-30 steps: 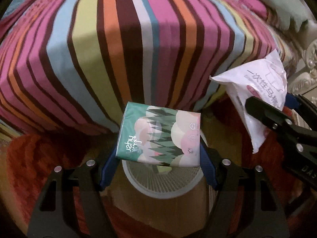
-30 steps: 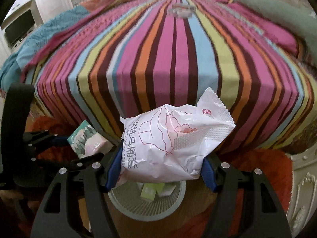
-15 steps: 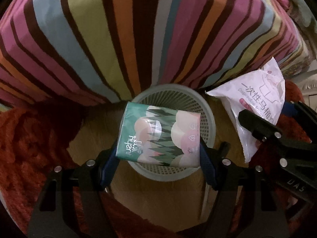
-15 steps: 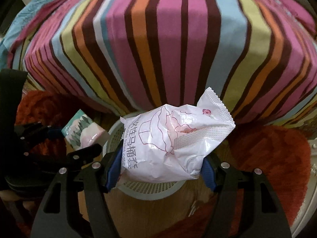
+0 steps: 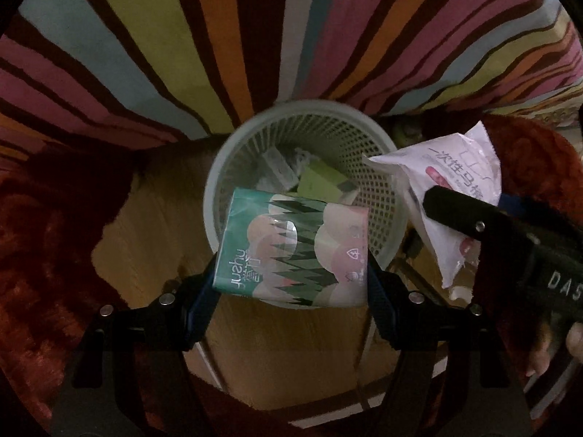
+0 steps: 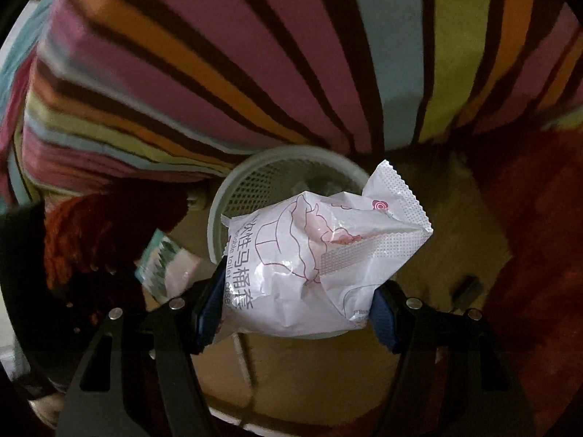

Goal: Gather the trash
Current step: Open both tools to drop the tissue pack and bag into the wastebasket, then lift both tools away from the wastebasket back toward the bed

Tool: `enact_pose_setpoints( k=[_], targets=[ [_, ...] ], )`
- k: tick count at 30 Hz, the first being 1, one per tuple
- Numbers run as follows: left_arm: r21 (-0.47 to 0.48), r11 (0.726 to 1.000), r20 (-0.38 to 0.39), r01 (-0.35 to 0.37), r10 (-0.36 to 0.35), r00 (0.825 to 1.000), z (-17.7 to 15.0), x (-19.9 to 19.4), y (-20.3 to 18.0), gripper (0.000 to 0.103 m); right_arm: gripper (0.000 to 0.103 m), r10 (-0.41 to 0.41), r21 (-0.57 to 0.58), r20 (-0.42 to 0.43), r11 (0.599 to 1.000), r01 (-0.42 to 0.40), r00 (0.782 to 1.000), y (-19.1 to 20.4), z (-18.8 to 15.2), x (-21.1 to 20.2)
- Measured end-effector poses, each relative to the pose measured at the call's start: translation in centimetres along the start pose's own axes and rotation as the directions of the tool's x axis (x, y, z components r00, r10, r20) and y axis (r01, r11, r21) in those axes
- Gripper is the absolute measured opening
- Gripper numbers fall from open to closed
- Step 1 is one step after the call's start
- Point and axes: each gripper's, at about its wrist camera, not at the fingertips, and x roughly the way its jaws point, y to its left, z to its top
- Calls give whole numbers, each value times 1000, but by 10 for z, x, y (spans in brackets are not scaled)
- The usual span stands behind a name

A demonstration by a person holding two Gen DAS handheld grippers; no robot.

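My left gripper (image 5: 291, 280) is shut on a green and pink tissue pack (image 5: 291, 251), held just above the near rim of a pale mesh wastebasket (image 5: 368, 167). The basket holds a green box and clear wrappers. My right gripper (image 6: 297, 302) is shut on a crumpled white plastic packet (image 6: 320, 258) with pink print, hanging over the same basket (image 6: 255, 178). In the left wrist view the white packet (image 5: 448, 182) and the right gripper's black finger sit at the right of the basket. In the right wrist view the tissue pack (image 6: 164, 266) shows at the left.
A striped bedspread (image 5: 255, 36) hangs down right behind the basket. Red shaggy rug (image 5: 43, 247) lies on both sides over a wooden floor (image 5: 291, 364). A small dark object (image 6: 468, 287) lies on the floor at the right. A person's fingers (image 5: 572, 342) hold the right gripper.
Both grippers have dropped and tilted downward toward the basket. The basket now looks larger and its inside shows. Both packs stay held.
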Motion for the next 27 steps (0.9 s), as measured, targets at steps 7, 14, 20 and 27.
enact_pose_setpoints(
  k=[7, 14, 20, 27],
  targets=[
    [-21, 1000, -87, 1, -3, 996, 9, 28, -1, 70, 64, 53, 106, -94, 993, -43, 994, -9, 8, 28],
    [-58, 998, -181, 1, -11, 983, 13, 52, 2, 74, 65, 56, 149, -153, 988, -33, 987, -15, 14, 50],
    [-75, 997, -201, -12, -4, 980, 16, 59, 3, 89, 95, 72, 187, -180, 982, -37, 981, -23, 16, 60],
    [-64, 998, -201, -23, 10, 980, 16, 59, 2, 89, 95, 65, 259, -159, 966, -22, 985, -36, 16, 58]
  ],
)
